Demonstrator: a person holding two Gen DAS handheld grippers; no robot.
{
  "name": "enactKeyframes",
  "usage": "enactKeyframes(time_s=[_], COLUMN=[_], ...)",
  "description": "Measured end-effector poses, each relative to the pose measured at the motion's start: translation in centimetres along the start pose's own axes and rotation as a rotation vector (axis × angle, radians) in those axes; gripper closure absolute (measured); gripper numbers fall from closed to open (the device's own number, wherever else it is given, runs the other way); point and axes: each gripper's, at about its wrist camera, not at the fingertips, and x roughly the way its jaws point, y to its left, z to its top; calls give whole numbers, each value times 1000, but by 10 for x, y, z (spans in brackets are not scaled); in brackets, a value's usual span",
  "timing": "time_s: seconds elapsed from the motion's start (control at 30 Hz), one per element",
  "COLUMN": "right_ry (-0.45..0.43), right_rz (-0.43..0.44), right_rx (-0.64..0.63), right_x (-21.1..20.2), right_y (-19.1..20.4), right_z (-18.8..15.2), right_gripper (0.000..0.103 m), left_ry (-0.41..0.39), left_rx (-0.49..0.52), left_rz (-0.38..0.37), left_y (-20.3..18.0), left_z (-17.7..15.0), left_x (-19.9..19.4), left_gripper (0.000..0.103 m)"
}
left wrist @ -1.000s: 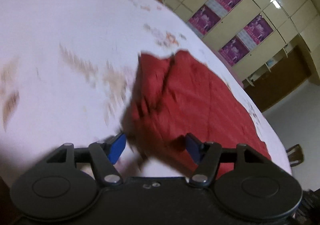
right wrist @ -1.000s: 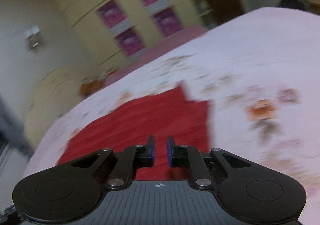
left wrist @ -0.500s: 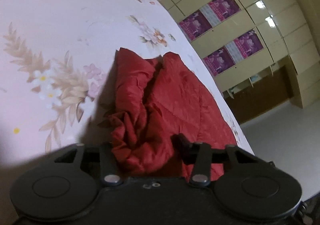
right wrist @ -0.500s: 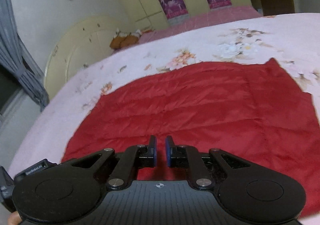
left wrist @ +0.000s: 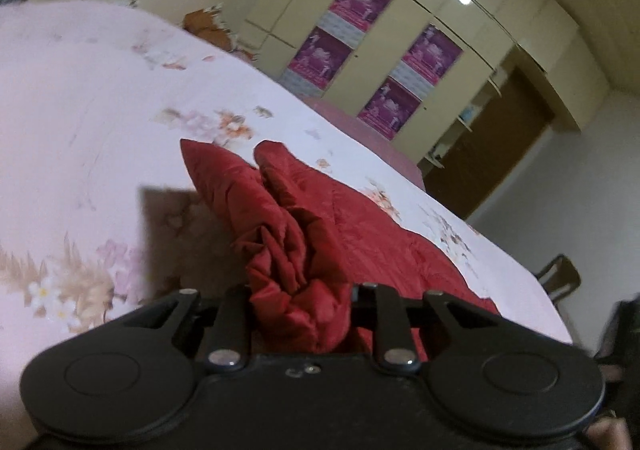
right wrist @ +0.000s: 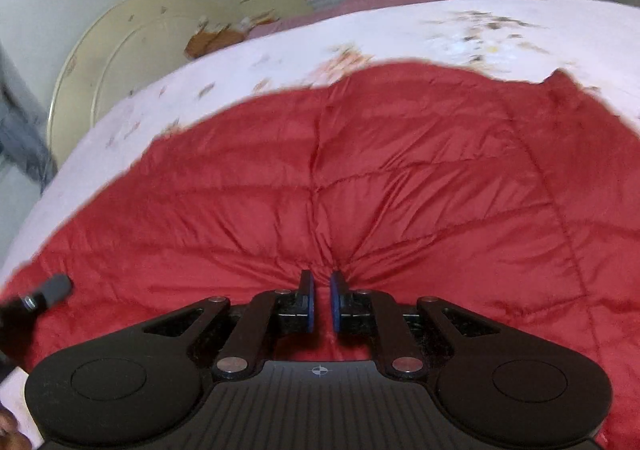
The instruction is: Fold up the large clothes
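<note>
A large red quilted garment lies spread on a floral pink bedsheet. In the left wrist view its near end is bunched and lifted, and my left gripper is shut on that bunch; the cloth hides the fingertips. In the right wrist view my right gripper is nearly shut, pinching the garment, whose folds radiate from the blue pads. Part of the other tool shows at the left edge.
A cream headboard stands at the bed's far end with an orange-brown object beside it. Cream wardrobes with purple posters line the wall. A brown door and a chair lie beyond the bed.
The left gripper closed on the garment's bunched end and lifted it. The right gripper moved onto the garment and now pinches it, pulling folds toward its pads.
</note>
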Motion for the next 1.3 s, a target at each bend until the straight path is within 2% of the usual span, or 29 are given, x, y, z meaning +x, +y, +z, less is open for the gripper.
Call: enactKeyframes(time_s=[0.07, 0.2, 0.37, 0.57, 0.63, 0.7, 0.77, 0.87, 0.9, 0.97, 1.07, 1.3], right_ry=[-10, 46, 129, 144, 101, 21, -88, -173, -172, -102, -47, 0], right_rz=[13, 33, 12, 57, 90, 67, -5, -146, -169, -133, -72, 15], right_rx=[-6, 34, 24, 7, 41, 32, 33, 70, 92, 137, 143, 162], right_x=[-23, -45, -24, -15, -32, -57, -87, -110, -111, -101, -91, -96], right_y=[0, -6, -7, -14, -25, -41, -69, -116, -132, -153, -164, -179], right_z=[-1, -15, -36, -33, -25, -15, -5, 6, 9, 13, 9, 0], right_gripper=[93, 93, 93, 94, 94, 94, 94, 94, 94, 94, 94, 94], left_ry=[3, 4, -3, -45, -56, -65, -73, -82, -83, -77, -58, 106], left_rx=[25, 64, 133, 235, 253, 272, 305, 357, 373, 398, 445, 568], left_rz=[3, 3, -14, -9, -1, 3, 1, -11, -17, -34, -61, -132], left_y=[-6, -16, -40, -79, -91, -106, -123, -152, -162, -181, -212, -270], left_z=[1, 4, 7, 4, 4, 1, -3, -11, -15, -22, -34, -74], left_x=[-1, -4, -9, -15, -16, -18, -19, -16, -14, -8, 5, 58], left_gripper=[81, 81, 81, 81, 81, 81, 81, 81, 81, 81, 81, 81])
